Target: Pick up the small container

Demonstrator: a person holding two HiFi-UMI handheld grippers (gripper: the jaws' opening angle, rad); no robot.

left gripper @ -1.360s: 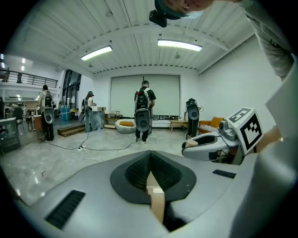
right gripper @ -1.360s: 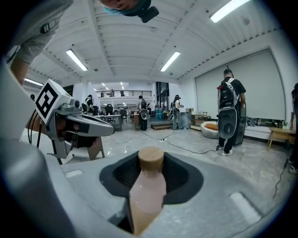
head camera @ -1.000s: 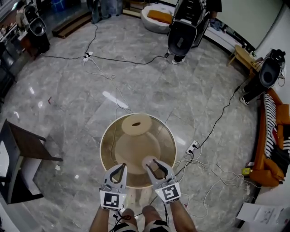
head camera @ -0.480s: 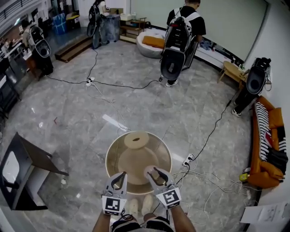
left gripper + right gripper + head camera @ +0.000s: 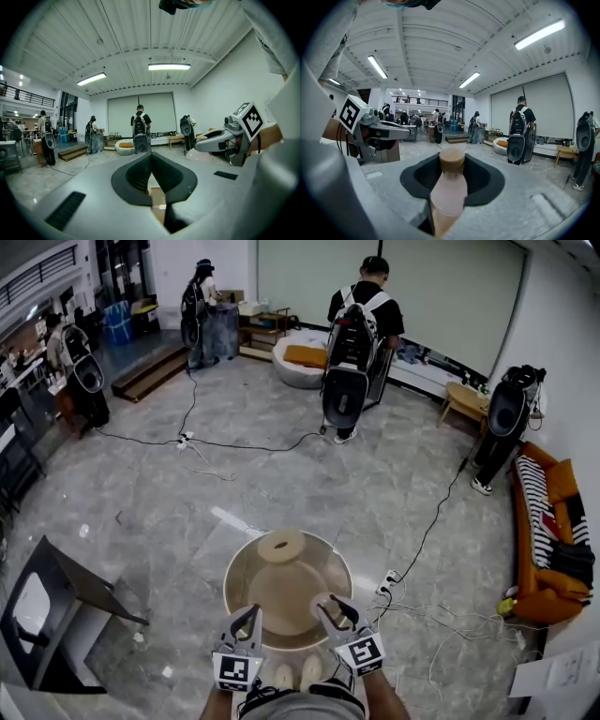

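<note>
The small container (image 5: pixel 449 190) is a pale pink jar with a round wooden lid (image 5: pixel 452 159). It stands upright between the jaws of my right gripper (image 5: pixel 452 174), which is shut on it. In the head view the right gripper (image 5: pixel 334 607) holds the container (image 5: pixel 322 600) over the near right part of the round table (image 5: pixel 234 563). My left gripper (image 5: pixel 253 611) hangs beside it at the table's near edge. Its jaws meet at the tips with nothing between them (image 5: pixel 151 161). A beige disc (image 5: pixel 281 546) lies at the table's far side.
Cables and a power strip (image 5: pixel 389 579) trail over the marble floor to the right of the table. A dark low stand (image 5: pixel 47 606) sits at the left, an orange sofa (image 5: pixel 553 559) at the right. People (image 5: pixel 356 324) stand far off across the room.
The head view has tilted up and takes in more of the room. Both grippers stay at the table's near edge, the right one still holding the container.
</note>
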